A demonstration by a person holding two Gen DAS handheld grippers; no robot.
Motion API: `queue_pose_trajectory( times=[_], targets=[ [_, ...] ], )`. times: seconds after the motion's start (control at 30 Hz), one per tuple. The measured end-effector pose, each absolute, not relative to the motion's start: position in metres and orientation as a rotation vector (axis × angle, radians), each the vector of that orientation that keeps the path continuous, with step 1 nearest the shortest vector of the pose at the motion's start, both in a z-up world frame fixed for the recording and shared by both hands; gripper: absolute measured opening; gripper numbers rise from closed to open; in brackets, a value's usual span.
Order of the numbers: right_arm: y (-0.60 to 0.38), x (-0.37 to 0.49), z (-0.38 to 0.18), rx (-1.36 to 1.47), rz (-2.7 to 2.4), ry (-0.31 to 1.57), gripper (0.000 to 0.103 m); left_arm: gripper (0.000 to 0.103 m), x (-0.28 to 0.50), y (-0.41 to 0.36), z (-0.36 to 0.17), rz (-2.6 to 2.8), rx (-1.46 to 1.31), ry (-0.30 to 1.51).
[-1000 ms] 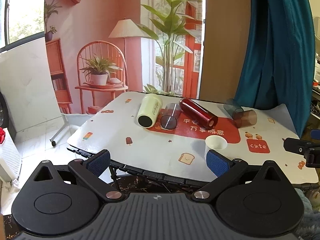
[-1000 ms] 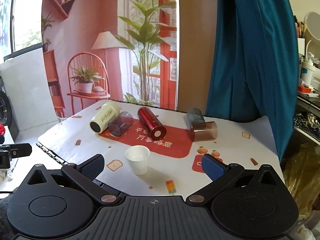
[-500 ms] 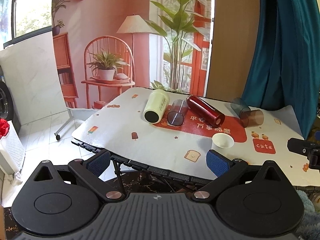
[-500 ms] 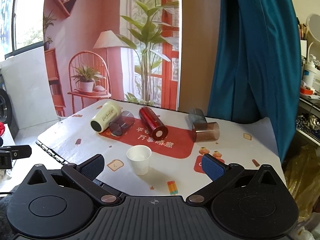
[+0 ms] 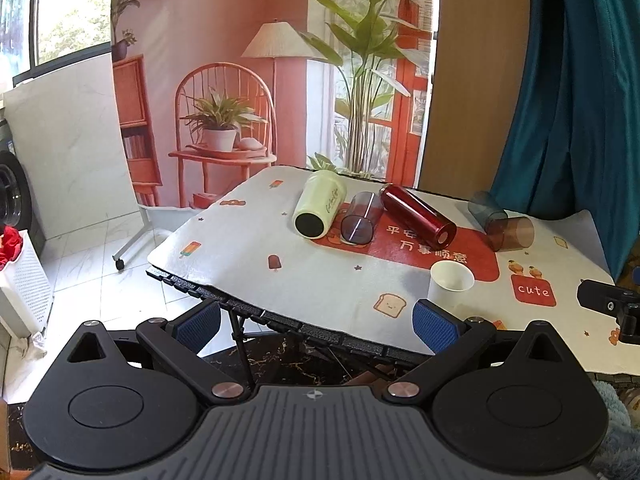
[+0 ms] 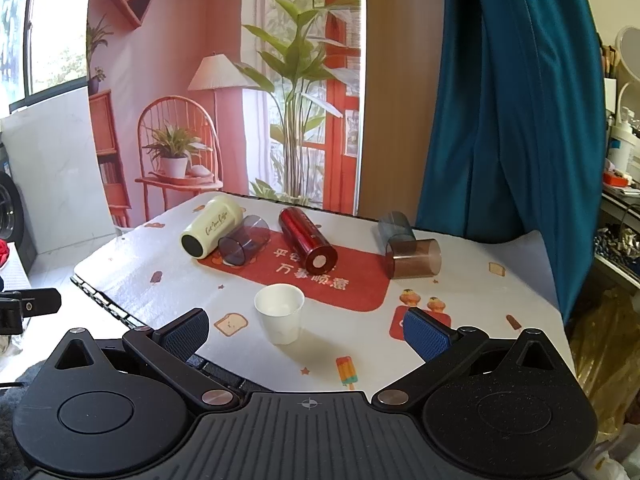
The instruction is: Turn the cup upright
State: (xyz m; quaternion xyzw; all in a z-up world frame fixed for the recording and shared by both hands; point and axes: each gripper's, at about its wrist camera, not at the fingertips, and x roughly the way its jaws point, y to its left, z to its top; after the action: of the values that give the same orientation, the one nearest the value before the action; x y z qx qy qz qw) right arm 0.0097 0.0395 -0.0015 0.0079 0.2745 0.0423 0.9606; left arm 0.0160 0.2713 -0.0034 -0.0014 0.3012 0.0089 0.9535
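Observation:
A white paper cup (image 6: 280, 312) stands upright on the table, also in the left wrist view (image 5: 451, 285). Behind it lie several cups on their sides: a cream tumbler (image 6: 211, 226), a purple clear cup (image 6: 244, 241), a red tumbler (image 6: 307, 239), a grey-blue cup (image 6: 394, 226) and a brown clear cup (image 6: 414, 259). My right gripper (image 6: 306, 330) is open and empty, just short of the white cup. My left gripper (image 5: 316, 326) is open and empty at the table's near left edge.
The table (image 5: 248, 248) has a white patterned cloth with a red mat (image 6: 352, 276). A teal curtain (image 6: 508, 100) hangs at the back right. A white basket (image 5: 20, 280) stands on the floor at left. Cluttered shelves (image 6: 620, 184) are at far right.
The left gripper has drawn back and swung left, so the table looks farther away and lies more to the right in its view. The right gripper has barely moved. The cups have not moved.

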Motion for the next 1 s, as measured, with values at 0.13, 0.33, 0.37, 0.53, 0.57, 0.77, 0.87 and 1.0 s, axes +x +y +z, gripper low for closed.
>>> queue_pose_trajectory(
  times=[0.13,0.33,0.37,0.53,0.57,0.77,0.87,1.0],
  targets=[
    [0.0387,0.0095,-0.0017,0.020,0.083,0.555,0.103,0.103,0.0151,0.2707,-0.0036,0.019,0.008,0.614],
    [0.0382,0.0116,-0.0031,0.021,0.081,0.563,0.103,0.103,0.0151,0.2722,-0.0037,0.027,0.005,0.618],
    [0.0380,0.0120,-0.0035,0.021,0.080,0.565,0.103,0.103,0.0151,0.2716,-0.0035,0.028,0.009,0.618],
    [0.0377,0.0144,-0.0061,0.025,0.072,0.581,0.103,0.103,0.0165,0.2697,-0.0054,0.030,0.017,0.629],
    [0.0375,0.0152,-0.0068,0.027,0.070,0.586,0.103,0.103,0.0166,0.2696,-0.0060,0.030,0.018,0.632],
    [0.0368,0.0166,-0.0098,0.032,0.066,0.596,0.103,0.103,0.0170,0.2696,-0.0063,0.028,0.024,0.634],
    [0.0368,0.0166,-0.0098,0.034,0.066,0.597,0.103,0.103,0.0174,0.2691,-0.0068,0.028,0.025,0.637],
    [0.0366,0.0166,-0.0098,0.032,0.067,0.596,0.103,0.103,0.0168,0.2695,-0.0068,0.027,0.024,0.637]
  ],
)
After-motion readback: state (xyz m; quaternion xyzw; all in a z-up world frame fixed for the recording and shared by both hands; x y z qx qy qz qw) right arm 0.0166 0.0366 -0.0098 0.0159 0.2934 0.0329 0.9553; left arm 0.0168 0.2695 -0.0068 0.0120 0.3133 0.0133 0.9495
